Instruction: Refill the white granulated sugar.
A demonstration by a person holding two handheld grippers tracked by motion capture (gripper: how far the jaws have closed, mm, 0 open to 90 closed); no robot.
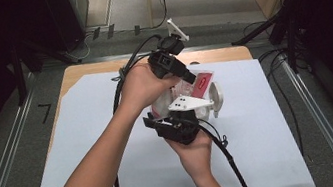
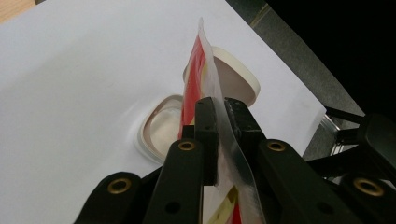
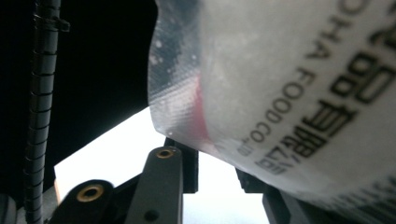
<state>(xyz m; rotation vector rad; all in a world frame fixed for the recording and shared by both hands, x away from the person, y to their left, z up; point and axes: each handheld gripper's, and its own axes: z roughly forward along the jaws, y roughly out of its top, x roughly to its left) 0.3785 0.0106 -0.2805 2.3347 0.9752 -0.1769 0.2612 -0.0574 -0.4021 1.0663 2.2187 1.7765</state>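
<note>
A clear plastic pouch (image 1: 199, 84) with a red label and black print hangs between both grippers above the white sheet. My left gripper (image 1: 191, 76) comes in from the far side, and its jaws (image 2: 222, 103) are shut on the pouch's (image 2: 201, 60) thin sealed edge. My right gripper (image 1: 178, 114), under its grey three-cornered plate, sits at the near side below the pouch. In the right gripper view its jaws (image 3: 217, 161) stand apart, with the pouch's (image 3: 289, 70) lower edge just over their tips. Whether the pads touch it is hidden.
A white rounded container (image 2: 161, 128) and its lid (image 2: 238, 79) lie on the white sheet (image 1: 112, 147) under the pouch. The sheet covers a wooden table (image 1: 229, 54). Black cables (image 1: 228, 157) trail from both grippers. Dark stands and floor rails flank the table.
</note>
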